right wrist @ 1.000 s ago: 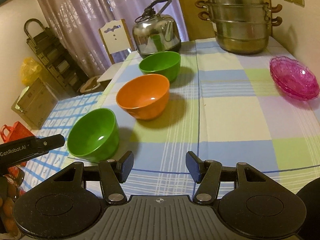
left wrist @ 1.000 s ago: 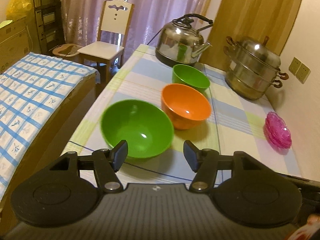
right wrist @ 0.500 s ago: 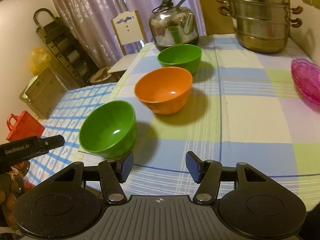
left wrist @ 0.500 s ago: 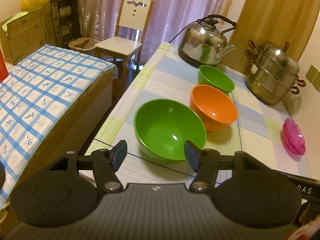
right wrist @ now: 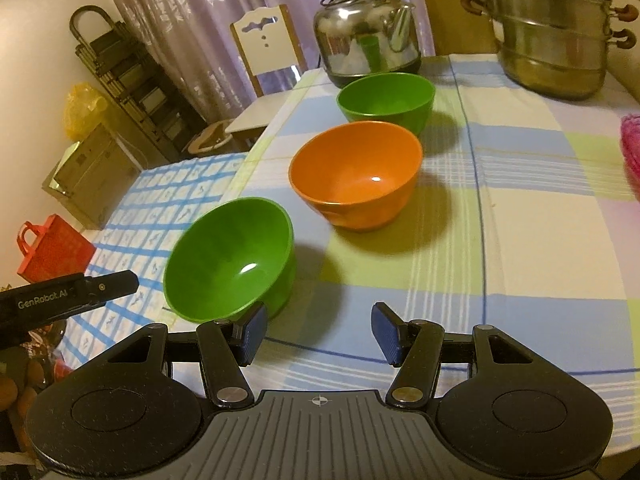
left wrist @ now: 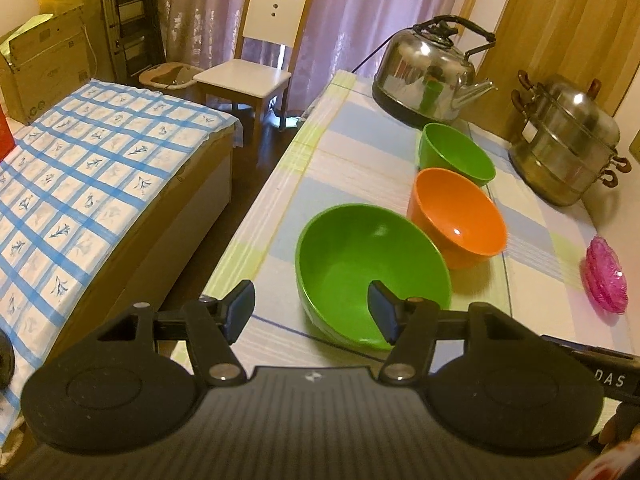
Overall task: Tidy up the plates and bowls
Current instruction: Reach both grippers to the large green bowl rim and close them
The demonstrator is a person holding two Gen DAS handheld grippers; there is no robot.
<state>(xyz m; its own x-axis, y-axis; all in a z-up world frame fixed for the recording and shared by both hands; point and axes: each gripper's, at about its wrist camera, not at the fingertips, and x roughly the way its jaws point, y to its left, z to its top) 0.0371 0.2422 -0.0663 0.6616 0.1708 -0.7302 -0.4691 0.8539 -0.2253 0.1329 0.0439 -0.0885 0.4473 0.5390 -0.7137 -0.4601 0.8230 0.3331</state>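
Only the left view shows pink plates whole; both grippers gape empty.

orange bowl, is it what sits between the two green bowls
Yes. In the right wrist view the orange bowl sits between the near green bowl and the far green bowl.

Both grippers have swung toward the table's left side. In the left wrist view the near green bowl has slid from lower left to centre right, and the left gripper now has its right finger over the rim. The pink dishes have slipped to the right edge of the right wrist view, and the right gripper now has its left finger just at that bowl's base.
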